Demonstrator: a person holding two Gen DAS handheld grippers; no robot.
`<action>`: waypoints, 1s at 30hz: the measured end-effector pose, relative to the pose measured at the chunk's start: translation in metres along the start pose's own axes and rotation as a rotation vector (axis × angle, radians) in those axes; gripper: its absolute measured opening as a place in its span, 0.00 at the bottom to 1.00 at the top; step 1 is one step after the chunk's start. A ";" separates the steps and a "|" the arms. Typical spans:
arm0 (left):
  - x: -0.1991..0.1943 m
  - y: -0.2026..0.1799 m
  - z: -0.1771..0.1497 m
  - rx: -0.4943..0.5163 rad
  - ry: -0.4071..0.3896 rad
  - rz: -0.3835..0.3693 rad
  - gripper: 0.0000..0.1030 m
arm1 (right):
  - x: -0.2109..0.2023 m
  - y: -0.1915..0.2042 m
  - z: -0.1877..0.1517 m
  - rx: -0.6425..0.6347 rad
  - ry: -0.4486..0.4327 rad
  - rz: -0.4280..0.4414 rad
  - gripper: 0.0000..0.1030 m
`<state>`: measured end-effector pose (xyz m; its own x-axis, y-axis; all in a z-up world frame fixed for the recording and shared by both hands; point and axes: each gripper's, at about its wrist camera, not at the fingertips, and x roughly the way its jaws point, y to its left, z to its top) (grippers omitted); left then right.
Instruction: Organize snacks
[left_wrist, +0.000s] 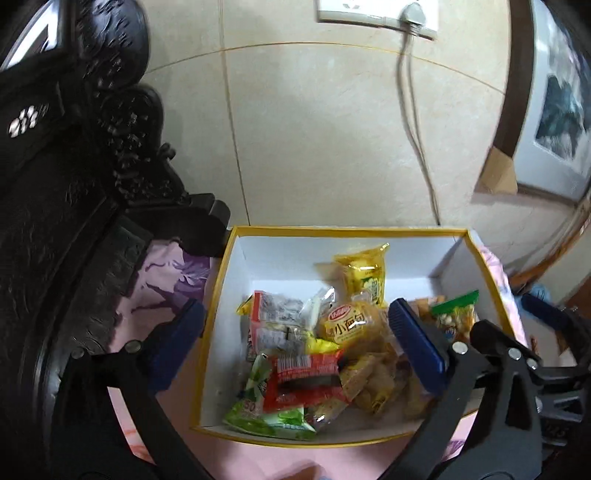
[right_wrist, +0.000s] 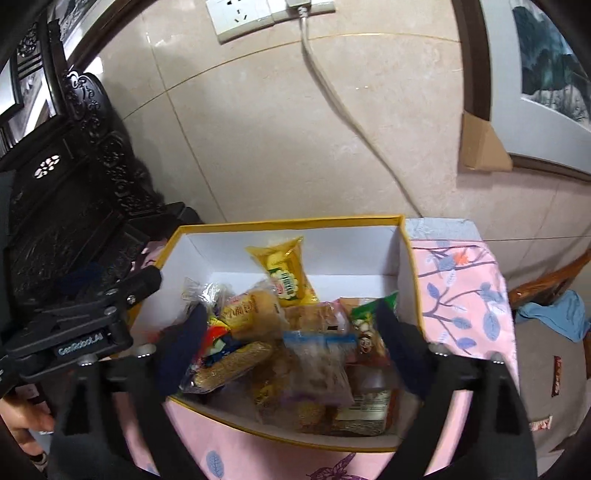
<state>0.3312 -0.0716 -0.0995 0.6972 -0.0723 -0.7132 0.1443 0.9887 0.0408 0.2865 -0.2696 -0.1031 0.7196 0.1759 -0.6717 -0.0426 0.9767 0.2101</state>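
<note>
A white box with a yellow rim (left_wrist: 347, 232) (right_wrist: 288, 221) stands on a pink cloth and holds several snack packets. Among them are a yellow packet (left_wrist: 364, 273) (right_wrist: 284, 269) leaning at the back, a small bread packet (left_wrist: 347, 321), a red packet (left_wrist: 306, 380) and a green one (left_wrist: 266, 417). My left gripper (left_wrist: 295, 343) hangs open over the box's left part, its left finger outside the wall. My right gripper (right_wrist: 291, 350) is open over the pile. A clear packet with a blue strip (right_wrist: 317, 365) lies between its fingers, untouched by the pads.
Dark carved wooden furniture (left_wrist: 74, 184) crowds the left side. Behind the box is a tiled wall with a socket and hanging cable (left_wrist: 417, 110). The floral pink cloth (right_wrist: 461, 295) extends right. Two loose wrappers (right_wrist: 556, 373) lie on the floor. A hand (right_wrist: 22, 417) shows at lower left.
</note>
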 end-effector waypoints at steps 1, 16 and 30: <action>-0.001 -0.001 0.000 0.013 0.005 -0.005 0.98 | -0.002 -0.001 -0.001 0.007 -0.005 0.003 0.98; -0.028 0.006 -0.004 -0.025 0.007 0.007 0.98 | -0.005 -0.004 -0.016 0.047 0.188 0.024 0.99; -0.039 0.012 -0.004 -0.040 0.003 0.011 0.98 | -0.018 0.001 -0.016 0.017 0.180 0.008 0.99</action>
<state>0.3030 -0.0568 -0.0735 0.6964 -0.0610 -0.7151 0.1087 0.9938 0.0211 0.2629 -0.2695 -0.1022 0.5837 0.2040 -0.7859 -0.0352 0.9734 0.2265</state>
